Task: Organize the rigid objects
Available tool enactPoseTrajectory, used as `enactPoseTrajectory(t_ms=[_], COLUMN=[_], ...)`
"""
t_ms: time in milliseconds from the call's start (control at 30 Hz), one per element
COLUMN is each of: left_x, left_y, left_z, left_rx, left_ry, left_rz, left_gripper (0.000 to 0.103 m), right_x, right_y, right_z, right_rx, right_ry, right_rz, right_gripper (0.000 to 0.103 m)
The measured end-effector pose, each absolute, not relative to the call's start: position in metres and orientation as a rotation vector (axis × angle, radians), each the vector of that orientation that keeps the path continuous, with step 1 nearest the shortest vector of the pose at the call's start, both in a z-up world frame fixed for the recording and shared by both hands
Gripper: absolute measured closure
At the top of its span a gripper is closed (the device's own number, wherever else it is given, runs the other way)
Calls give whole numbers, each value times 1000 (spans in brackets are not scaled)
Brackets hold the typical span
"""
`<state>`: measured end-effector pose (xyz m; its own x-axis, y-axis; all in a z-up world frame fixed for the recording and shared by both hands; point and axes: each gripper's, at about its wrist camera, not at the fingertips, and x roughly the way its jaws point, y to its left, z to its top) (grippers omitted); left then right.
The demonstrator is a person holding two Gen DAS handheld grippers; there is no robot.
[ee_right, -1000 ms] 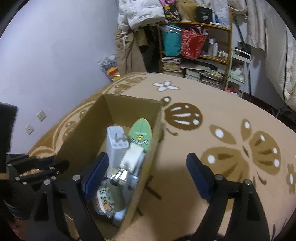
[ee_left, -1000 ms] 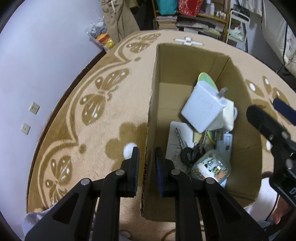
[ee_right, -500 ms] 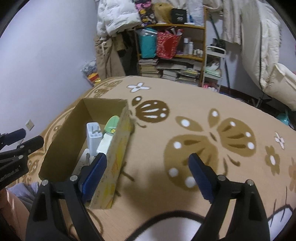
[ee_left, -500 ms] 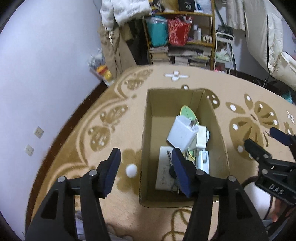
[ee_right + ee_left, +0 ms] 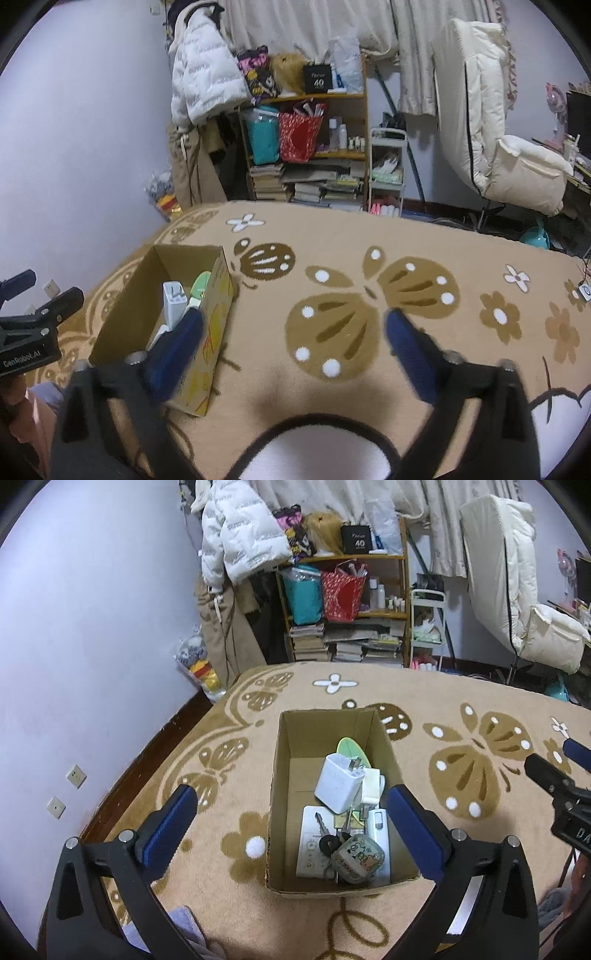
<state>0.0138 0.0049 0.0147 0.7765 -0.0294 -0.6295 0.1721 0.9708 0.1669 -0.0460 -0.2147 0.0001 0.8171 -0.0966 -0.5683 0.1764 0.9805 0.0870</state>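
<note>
- Cardboard box point(image 5: 284, 775) on the rug point(image 5: 461, 701) already holds the white charger point(image 5: 338, 782) and keys point(image 5: 328, 840).
- Your left gripper point(image 5: 291, 821) has just been opening, nothing between its fingers; your right gripper point(image 5: 291, 343) is spread wide and empty.
- Reach back in carelessly and you could tip the light box.

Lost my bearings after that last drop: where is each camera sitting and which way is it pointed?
Left wrist: on the left gripper, open, looking down into the cardboard box; right gripper at the right edge.
Right wrist: on the right gripper, open, over the butterfly rug, right of the box; left gripper at the left edge.
Shared: box, rug, bookshelf.
</note>
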Motion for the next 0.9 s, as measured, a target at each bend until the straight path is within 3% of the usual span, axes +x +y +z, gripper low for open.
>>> enactPoseTrajectory(t_ms=[500, 900], left_x=[-33, -35], left_y=[15, 5], left_z=[30, 18], left_rx=[171, 205], left_ry=[531, 537], left_rz=[-107, -121], left_gripper=[1, 1], right_x=[-78, -81], right_y=[-215, -218], right_z=[-2, -17], right_rx=[142, 139], right_ry=[533, 564], right_rz=[-136, -117], right_gripper=[0, 0])
